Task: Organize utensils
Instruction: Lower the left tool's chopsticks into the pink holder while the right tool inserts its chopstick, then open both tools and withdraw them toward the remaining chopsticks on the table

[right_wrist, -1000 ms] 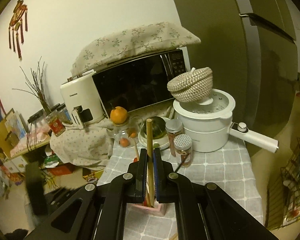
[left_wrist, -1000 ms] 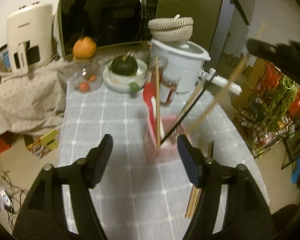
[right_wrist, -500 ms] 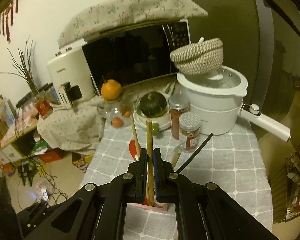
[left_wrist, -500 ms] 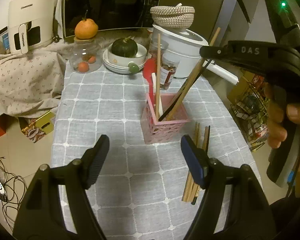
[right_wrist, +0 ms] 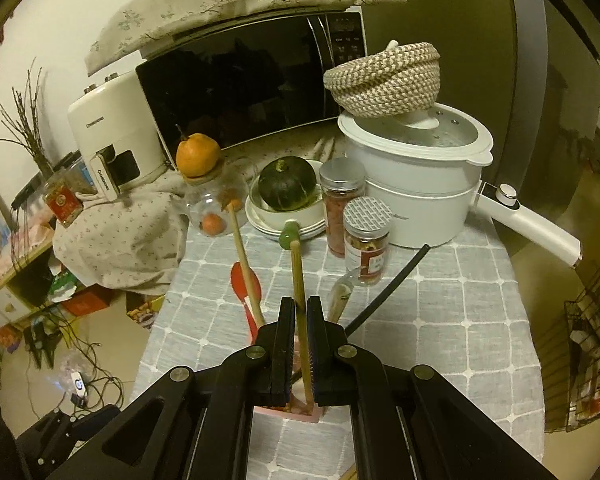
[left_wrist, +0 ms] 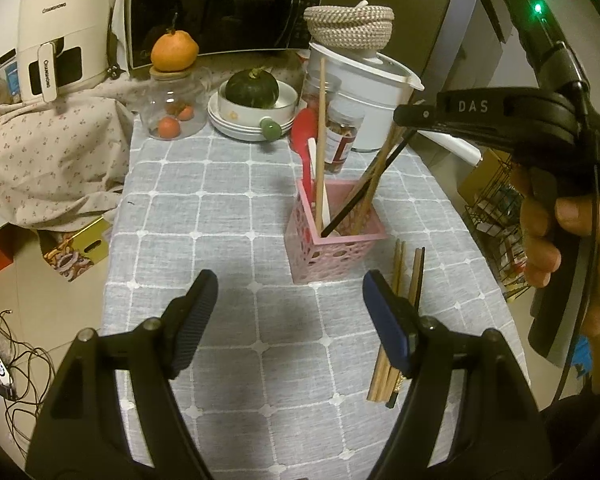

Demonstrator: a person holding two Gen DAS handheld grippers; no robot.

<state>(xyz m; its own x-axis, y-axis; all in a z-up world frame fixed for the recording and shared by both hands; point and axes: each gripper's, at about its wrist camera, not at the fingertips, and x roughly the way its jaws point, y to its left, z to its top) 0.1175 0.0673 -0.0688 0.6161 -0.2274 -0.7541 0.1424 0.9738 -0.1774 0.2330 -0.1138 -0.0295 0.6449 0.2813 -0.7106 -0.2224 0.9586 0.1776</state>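
Observation:
A pink perforated basket point(left_wrist: 332, 244) stands on the grey checked tablecloth point(left_wrist: 204, 208), holding a red spatula point(left_wrist: 304, 136), a black chopstick point(left_wrist: 364, 196) and wooden sticks. My right gripper point(right_wrist: 300, 304) is shut on a wooden chopstick point(right_wrist: 298, 268), whose lower end reaches down into the basket point(right_wrist: 278, 409). In the left wrist view that gripper point(left_wrist: 404, 114) hangs above the basket's right side, held by a hand point(left_wrist: 548, 232). My left gripper point(left_wrist: 292, 316) stands open just in front of the basket with nothing between its fingers. Several loose chopsticks point(left_wrist: 400, 304) lie on the cloth by its right finger.
Behind the basket stand two spice jars point(right_wrist: 366, 236), a white pot point(left_wrist: 364, 92) with a woven bowl on top, stacked plates point(left_wrist: 236, 120) with a green squash, and a glass jar point(left_wrist: 174, 112) topped by an orange. A microwave point(left_wrist: 220, 8) is at the back. A wire rack point(left_wrist: 496, 208) stands off the table's right edge.
My right gripper has come down and forward with the wooden chopstick, whose lower end now sits in the basket. My left gripper's jaws stand slightly wider.

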